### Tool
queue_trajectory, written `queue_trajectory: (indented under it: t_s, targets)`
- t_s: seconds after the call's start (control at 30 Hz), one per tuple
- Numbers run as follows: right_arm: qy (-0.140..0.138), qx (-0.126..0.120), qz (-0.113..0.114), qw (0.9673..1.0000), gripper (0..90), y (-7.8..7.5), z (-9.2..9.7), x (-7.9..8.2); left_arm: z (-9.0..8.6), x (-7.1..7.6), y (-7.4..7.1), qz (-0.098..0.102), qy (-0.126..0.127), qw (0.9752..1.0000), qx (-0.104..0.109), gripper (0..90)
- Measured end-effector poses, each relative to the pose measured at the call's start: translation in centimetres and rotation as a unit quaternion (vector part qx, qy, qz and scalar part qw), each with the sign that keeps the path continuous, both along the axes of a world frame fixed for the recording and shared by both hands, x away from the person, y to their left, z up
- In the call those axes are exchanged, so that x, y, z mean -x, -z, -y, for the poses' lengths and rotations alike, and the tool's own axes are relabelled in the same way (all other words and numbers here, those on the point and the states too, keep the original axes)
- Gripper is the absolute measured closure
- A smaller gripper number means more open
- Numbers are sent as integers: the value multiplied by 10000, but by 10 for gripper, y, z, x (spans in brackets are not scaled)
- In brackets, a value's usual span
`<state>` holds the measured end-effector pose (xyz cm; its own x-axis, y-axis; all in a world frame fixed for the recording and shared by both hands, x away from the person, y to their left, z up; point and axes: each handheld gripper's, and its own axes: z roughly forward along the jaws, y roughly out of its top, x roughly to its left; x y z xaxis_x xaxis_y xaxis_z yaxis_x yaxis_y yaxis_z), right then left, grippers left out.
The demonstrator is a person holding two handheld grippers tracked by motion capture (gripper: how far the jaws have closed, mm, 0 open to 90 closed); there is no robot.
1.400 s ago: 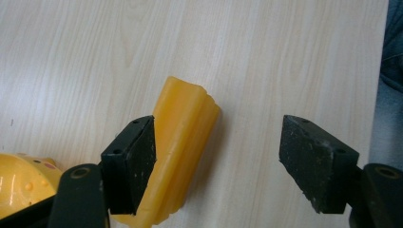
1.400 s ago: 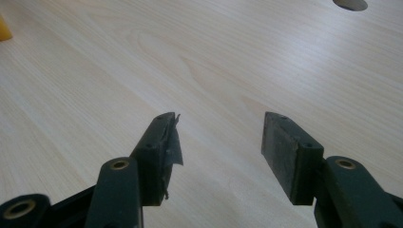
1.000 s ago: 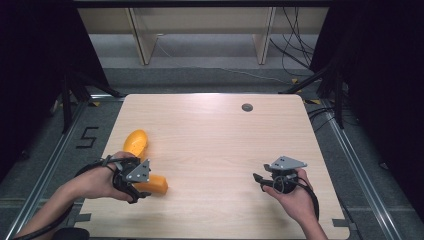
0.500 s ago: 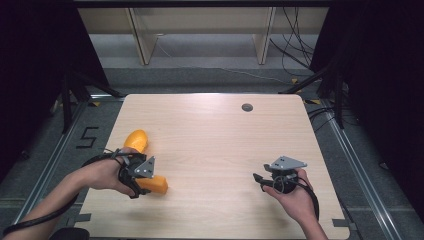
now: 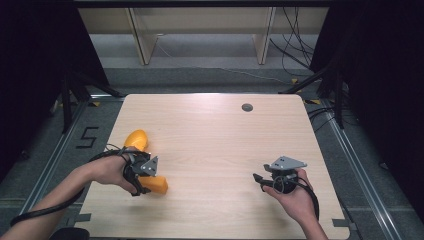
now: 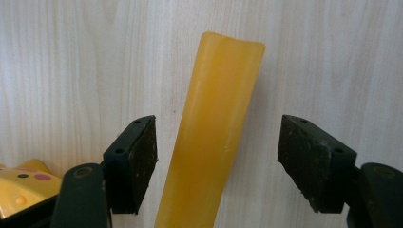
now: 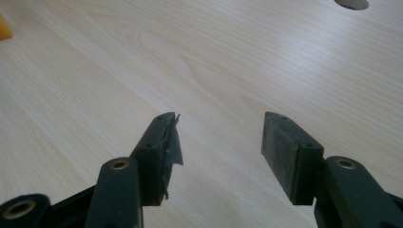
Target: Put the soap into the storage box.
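Left gripper [image 6: 216,164] is over the near-left part of the table [image 5: 215,145], jaws spread wide on either side of a long yellow-orange piece [image 6: 214,128] — neither pad touches it, as far as I can see in the left gripper view. That piece lies flat on the wood and runs away from the camera to a squared-off end. In the high view I read the same gripper [image 5: 142,172] in my left hand [image 5: 107,170], sitting over the middle of the orange object [image 5: 155,185], whose rounded far end [image 5: 136,139] pokes out beyond the hand toward the table's left edge. A yellow shape with pink and dark dots [image 6: 21,187] shows at the lower left corner of the left gripper view; I cannot tell what it is.

Right gripper [image 7: 218,149] — jaws apart, nothing between them, only bare wood beneath. In the high view it [image 5: 257,177] sits in my right hand [image 5: 295,197] at the near-right of the table, well apart from the orange object. A small dark round hole [image 5: 247,107] marks the far side of the tabletop.
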<state>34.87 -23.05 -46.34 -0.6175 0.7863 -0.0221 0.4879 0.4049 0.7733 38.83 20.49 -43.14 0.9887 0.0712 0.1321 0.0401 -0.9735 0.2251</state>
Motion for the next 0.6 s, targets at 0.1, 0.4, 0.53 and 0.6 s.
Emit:
queue_trajectory:
  t_s: [0.1, 0.4, 0.53, 0.6]
  targets:
    - [-9, 9, -3, 10000, 465, 0, 0, 0, 0, -2, 2, -41, -31, 10000, -4, 290]
    - [-14, -28, -43, 10000, 465, 1, 0, 0, 2, -7, 7, -143, -46, 9999, -85, 297]
    - [22, -39, -63, 10000, 466, 0, -1, 0, 3, -8, 10, -184, -36, 9998, -117, 298]
    - [17, -35, -57, 10000, 465, 0, 0, 0, 4, -9, 11, -226, -37, 9996, -147, 300]
